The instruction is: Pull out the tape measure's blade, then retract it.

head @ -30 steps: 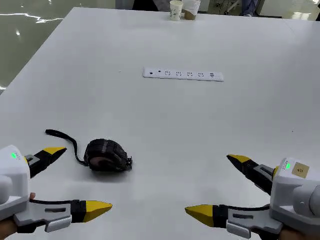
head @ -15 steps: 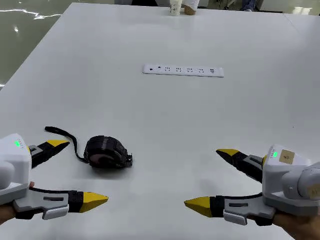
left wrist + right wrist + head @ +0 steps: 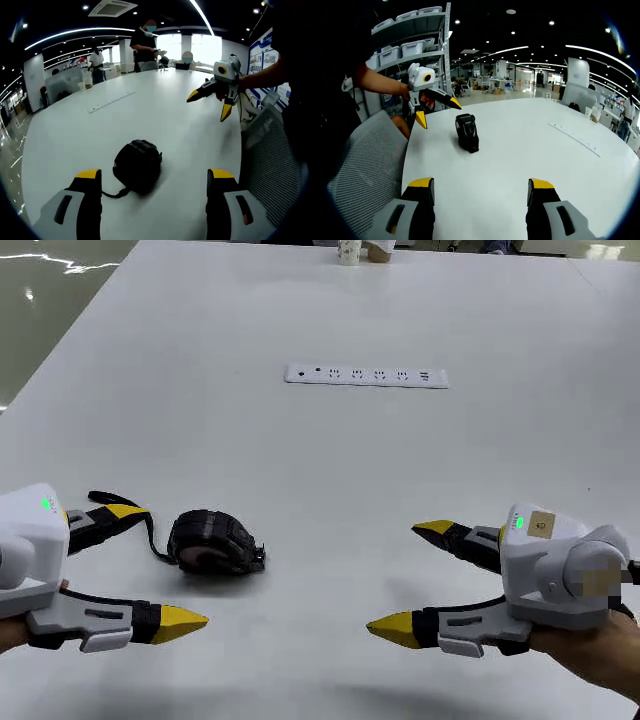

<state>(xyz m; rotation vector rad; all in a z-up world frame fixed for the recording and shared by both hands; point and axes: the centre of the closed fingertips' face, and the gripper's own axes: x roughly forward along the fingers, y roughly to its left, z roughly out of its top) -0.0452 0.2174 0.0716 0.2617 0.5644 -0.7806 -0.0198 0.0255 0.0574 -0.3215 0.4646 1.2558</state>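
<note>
A black tape measure (image 3: pixel 214 543) lies on the white table (image 3: pixel 330 470), with its black wrist strap (image 3: pixel 130 516) trailing to the left. My left gripper (image 3: pixel 160 565) is open just left of it, the yellow-tipped jaws spread wide with the tape measure (image 3: pixel 137 165) ahead between them but untouched. My right gripper (image 3: pixel 410 580) is open too, well to the right, pointing at the tape measure (image 3: pixel 467 131) from a distance. The blade is inside the case. In the right gripper view the left gripper (image 3: pixel 437 111) is beside the case.
A white power strip (image 3: pixel 366 376) lies across the table's middle, farther back. Paper cups (image 3: pixel 350 252) stand at the far edge. In the left gripper view, people stand beyond the table and a mesh chair (image 3: pixel 272 165) is at the right.
Both grippers have moved forward and inward toward the tape measure, still open. The head camera has tilted down a little. The tape measure lies where it was.
</note>
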